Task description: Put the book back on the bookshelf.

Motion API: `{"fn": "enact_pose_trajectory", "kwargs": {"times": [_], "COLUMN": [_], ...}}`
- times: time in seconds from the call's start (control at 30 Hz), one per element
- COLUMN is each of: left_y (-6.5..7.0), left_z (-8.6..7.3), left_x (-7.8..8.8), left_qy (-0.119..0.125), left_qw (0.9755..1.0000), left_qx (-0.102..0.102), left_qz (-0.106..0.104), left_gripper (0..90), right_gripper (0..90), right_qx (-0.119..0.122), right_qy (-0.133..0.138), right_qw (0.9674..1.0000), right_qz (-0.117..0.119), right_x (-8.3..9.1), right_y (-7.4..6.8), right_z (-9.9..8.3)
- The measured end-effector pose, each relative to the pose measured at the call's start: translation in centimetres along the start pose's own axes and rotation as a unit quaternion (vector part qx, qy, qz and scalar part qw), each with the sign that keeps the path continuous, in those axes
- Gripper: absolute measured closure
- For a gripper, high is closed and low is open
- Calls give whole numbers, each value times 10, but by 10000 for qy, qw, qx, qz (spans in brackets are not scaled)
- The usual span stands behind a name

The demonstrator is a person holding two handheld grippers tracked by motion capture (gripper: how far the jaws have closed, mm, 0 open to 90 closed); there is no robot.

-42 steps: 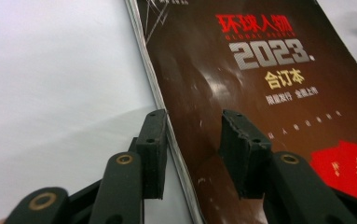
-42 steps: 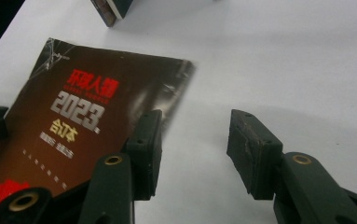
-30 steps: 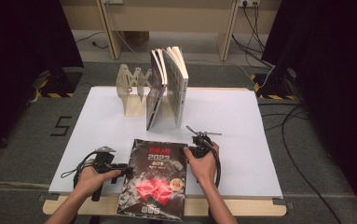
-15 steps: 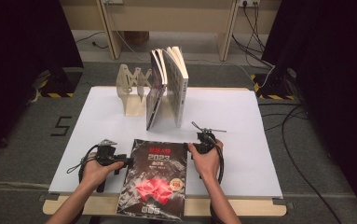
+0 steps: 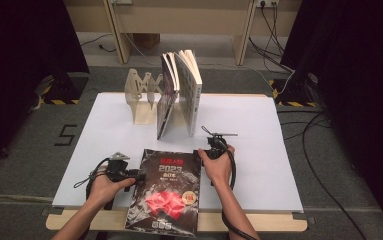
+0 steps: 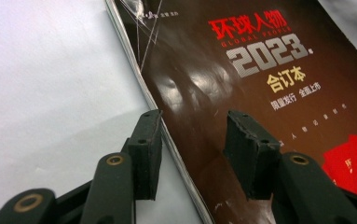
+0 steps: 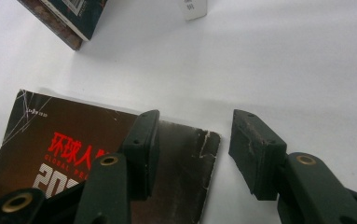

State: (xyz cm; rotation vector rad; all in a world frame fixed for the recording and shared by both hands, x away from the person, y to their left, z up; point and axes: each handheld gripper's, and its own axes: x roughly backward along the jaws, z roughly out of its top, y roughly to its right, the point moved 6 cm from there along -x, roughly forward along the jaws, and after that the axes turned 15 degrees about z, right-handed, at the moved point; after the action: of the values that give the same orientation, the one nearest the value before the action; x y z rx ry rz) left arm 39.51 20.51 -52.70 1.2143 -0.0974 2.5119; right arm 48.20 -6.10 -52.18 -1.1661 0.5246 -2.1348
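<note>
a white board (image 5: pixel 259 145) covers a wooden table in a dim room, with cables trailing over the grey floor around it. on the near part of the board lies a dark magazine (image 5: pixel 166 190), flat and face up, red characters and "2023" on its cover, its near edge reaching past the board's front. the left gripper (image 5: pixel 138 175) sits at the magazine's left edge; in the left gripper view its jaws stand apart, astride that edge, one over the white surface and one over the cover (image 6: pixel 260 93), and nothing is pinched between them; they have just been shifting their gap a little. the right gripper (image 5: pixel 202 151) is at the magazine's far right corner; in the right gripper view its jaws are spread wide over that worn corner (image 7: pixel 185 154), not pressing on it. farther back, near the board's middle, several books (image 5: pixel 181 95) stand upright and lean together, touching a pale wooden rack (image 5: pixel 141 95) on their left.
</note>
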Motion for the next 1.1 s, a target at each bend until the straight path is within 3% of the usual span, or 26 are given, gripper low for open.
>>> {"fn": "enact_pose_trajectory", "kwargs": {"times": [0.2, 0.37, 0.47, 0.6, 0.67, 0.8, 0.87, 0.9, 0.93, 1.1], "left_y": [2, 4, 5, 6, 5, 6, 6, 6, 6, 6], "left_z": [-3, -5, -6, -6, -6, -6, -6, -6, -6, -6], "left_x": [2, 2, 1, 1, 1, 1, 1, 1, 1, 1], "left_qy": [26, 99, 185, 172, 189, 184, 191, 194, 181, 171], "left_qw": [10000, 9996, 9991, 9990, 9991, 9990, 9990, 9990, 9990, 9988], "left_qx": [-32, -114, -103, -142, -95, -80, -75, -72, -85, -139], "left_qz": [22, 231, 373, 388, 375, 388, 393, 395, 390, 429], "left_gripper": [555, 570, 596, 595, 596, 596, 596, 596, 596, 595], "right_gripper": [526, 536, 538, 539, 539, 539, 540, 546, 557, 626], "right_qx": [95, -150, -279, -523, -510, -733, -774, -675, -786, -757], "right_qy": [28, 196, 136, 85, 116, 74, 126, 102, 69, -69], "right_qw": [9999, 9996, 9993, 9977, 9976, 9955, 9948, 9956, 9946, 9945], "right_qz": [54, 162, 195, 418, 449, 596, 645, 649, 677, 725], "right_x": [-5, -3, 0, 5, 7, 9, 10, 11, 13, 15], "right_y": [-2, -2, -2, 0, 1, -5, -8, -9, -13, -16], "right_z": [-1, -2, -5, -9, -11, -17, -17, -17, -17, -17]}}
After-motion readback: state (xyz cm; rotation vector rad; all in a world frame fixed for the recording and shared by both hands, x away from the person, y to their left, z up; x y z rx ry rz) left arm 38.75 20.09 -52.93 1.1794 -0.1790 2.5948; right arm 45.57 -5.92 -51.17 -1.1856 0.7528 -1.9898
